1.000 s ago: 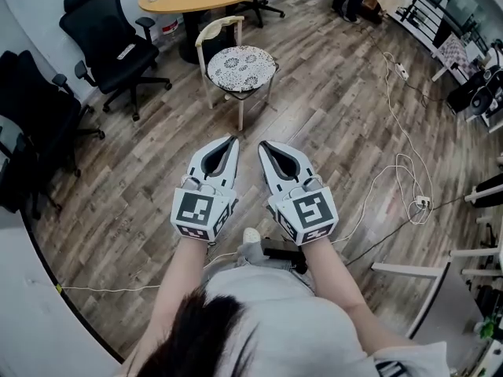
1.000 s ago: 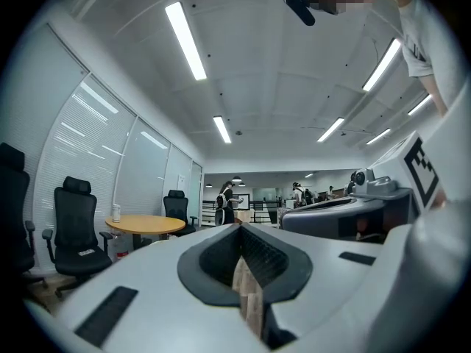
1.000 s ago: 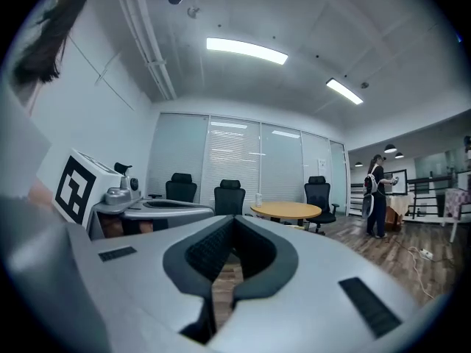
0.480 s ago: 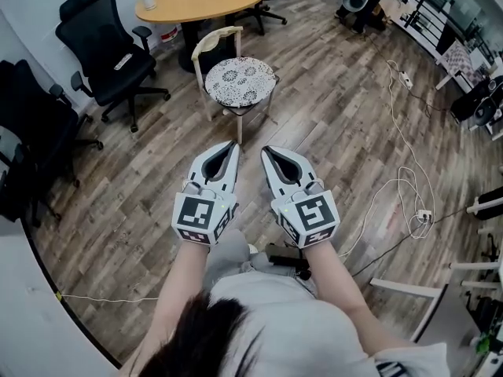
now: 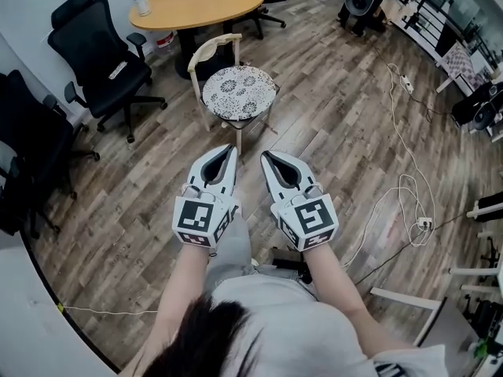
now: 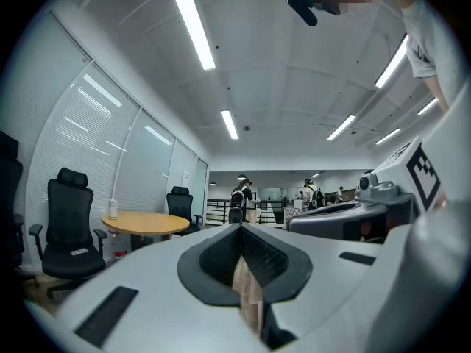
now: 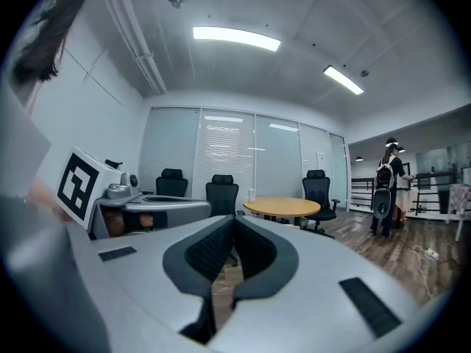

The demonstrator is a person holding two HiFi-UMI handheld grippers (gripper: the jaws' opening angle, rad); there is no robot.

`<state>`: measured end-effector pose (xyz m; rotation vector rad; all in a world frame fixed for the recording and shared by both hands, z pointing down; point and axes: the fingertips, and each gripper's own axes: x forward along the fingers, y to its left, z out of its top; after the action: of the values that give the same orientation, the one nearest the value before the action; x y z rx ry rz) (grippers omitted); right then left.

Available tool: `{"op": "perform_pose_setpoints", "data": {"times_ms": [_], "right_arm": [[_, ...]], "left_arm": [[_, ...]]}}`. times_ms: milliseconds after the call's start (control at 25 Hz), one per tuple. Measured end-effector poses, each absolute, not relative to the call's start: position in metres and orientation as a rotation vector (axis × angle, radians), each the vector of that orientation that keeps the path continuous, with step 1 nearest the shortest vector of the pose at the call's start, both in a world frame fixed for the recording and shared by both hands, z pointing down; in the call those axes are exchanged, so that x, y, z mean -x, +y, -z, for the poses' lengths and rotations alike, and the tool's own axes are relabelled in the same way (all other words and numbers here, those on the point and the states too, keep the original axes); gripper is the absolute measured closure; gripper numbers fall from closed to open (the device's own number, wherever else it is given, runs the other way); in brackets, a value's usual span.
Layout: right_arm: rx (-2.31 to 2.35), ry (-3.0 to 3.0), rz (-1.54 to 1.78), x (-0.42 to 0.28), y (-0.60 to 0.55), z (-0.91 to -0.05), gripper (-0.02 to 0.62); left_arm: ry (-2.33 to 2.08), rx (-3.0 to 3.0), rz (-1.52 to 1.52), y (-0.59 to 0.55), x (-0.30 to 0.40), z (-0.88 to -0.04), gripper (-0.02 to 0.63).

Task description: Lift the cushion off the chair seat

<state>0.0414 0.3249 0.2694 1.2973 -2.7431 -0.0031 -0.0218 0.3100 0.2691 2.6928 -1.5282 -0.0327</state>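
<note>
A round cushion [image 5: 239, 91] with a black-and-white floral pattern lies on the seat of a light wooden chair [image 5: 207, 52] in the head view, ahead of me near the round table. My left gripper [image 5: 230, 148] and right gripper [image 5: 266, 155] are held side by side, pointing level toward the chair, still short of it by a stretch of floor. Both are shut with nothing between the jaws. In the left gripper view the left gripper [image 6: 241, 230] shows shut tips; the right gripper [image 7: 233, 223] looks the same in the right gripper view. The cushion is hidden behind the jaws in both.
An oval wooden table [image 5: 196, 0] with a white cup [image 5: 141, 3] stands behind the chair. Black office chairs [image 5: 102, 53] line the left wall. White cables [image 5: 405, 179] trail over the wood floor at right. People [image 6: 239, 197] stand far down the room.
I have walked closer to the chair; it and the table have slid slightly leftward in the head view. Both grippers kept their pose and stayed shut.
</note>
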Motion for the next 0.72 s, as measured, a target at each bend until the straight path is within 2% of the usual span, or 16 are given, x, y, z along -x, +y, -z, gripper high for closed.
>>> {"op": "perform_pose_setpoints", "data": {"times_ms": [720], "right_arm": [[-1.335, -2.69, -0.043, -0.026, 0.146, -0.276, 0.569]], "left_arm": [[-1.436, -2.673, 0.047, 0.124, 0.038, -0.278, 0.604]]}}
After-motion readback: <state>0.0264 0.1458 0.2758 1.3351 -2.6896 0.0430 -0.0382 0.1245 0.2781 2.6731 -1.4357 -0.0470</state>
